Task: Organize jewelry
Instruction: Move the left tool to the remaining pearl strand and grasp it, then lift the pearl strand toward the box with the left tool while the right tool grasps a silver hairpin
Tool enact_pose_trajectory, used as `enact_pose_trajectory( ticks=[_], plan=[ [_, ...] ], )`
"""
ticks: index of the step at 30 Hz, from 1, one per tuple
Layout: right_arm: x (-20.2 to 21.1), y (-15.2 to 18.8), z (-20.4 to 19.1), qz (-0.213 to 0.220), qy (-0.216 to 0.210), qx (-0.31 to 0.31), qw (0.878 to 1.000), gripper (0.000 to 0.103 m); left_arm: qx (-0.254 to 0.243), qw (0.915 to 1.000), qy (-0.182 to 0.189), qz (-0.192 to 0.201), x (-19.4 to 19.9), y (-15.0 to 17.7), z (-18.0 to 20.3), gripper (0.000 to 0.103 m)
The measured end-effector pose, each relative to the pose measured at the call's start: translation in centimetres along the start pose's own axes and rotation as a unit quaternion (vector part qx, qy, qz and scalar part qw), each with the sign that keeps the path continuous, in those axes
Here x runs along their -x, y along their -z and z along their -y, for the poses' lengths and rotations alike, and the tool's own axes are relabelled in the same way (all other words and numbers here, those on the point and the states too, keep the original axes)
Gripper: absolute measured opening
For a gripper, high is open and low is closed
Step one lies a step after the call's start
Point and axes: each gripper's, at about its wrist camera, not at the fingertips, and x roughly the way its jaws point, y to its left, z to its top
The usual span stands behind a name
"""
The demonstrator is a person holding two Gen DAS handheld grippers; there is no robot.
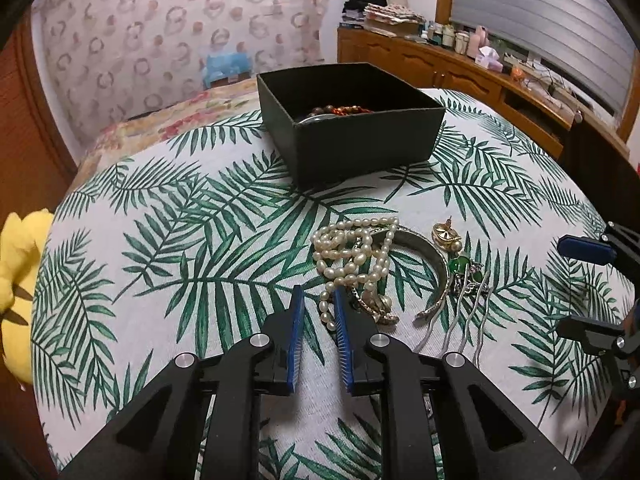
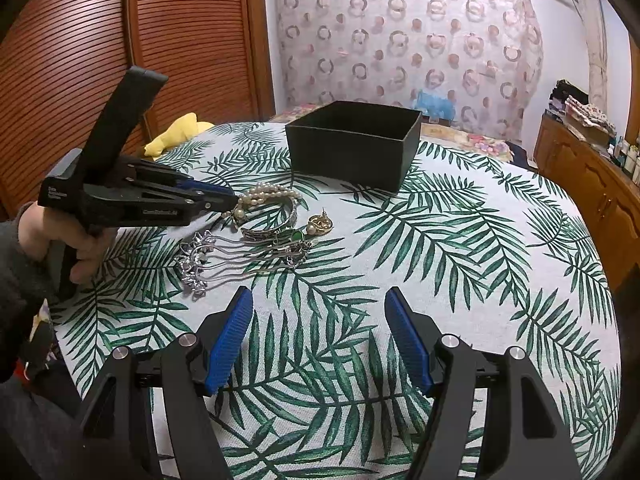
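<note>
At the far left edge of the left wrist view a yellow plush toy (image 1: pixel 18 264) lies beside the leaf-print tablecloth (image 1: pixel 160 272), out of the way of the work. Low in the middle of that frame the left gripper (image 1: pixel 318 300) has its blue pads drawn close together, with a narrow gap between them. A loose end of the pearl necklace (image 1: pixel 352 256) hangs at that gap, but whether the pads actually pinch a strand cannot be told; the right wrist view only shows the tips meeting the pearls at middle left. The necklace is heaped in the centre of the frame, draped over a silver bangle (image 1: pixel 424 256), so lifting one will probably tug the other. Above, in the upper middle, stands the black box (image 1: pixel 360 140), open-topped and already holding some beads, evidently the place where the pieces are meant to go. Right of the pearls lie a gold earring (image 1: pixel 446 236), a green-stone piece (image 1: pixel 458 266) and a silver hair comb (image 1: pixel 456 320), all touching or nearly so. In the right wrist view the right gripper (image 2: pixel 318 320) hovers at lower centre over bare cloth with its jaws spread wide and nothing between them, seemingly waiting its turn.
</note>
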Motion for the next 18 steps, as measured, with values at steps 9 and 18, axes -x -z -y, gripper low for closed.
enact_pose_trajectory(
  ticks=[9,18],
  plan=[
    [-0.5,0.1,-0.2,-0.005,0.002,0.007,1.0,0.071,0.035,0.9968,0.022,0.068,4.4,0.4,0.4,0.004],
    [-0.7,0.1,-0.3,-0.009,-0.001,0.005,1.0,0.071,0.059,0.9845,0.03,0.163,11.8,-0.1,0.7,0.004]
  ],
)
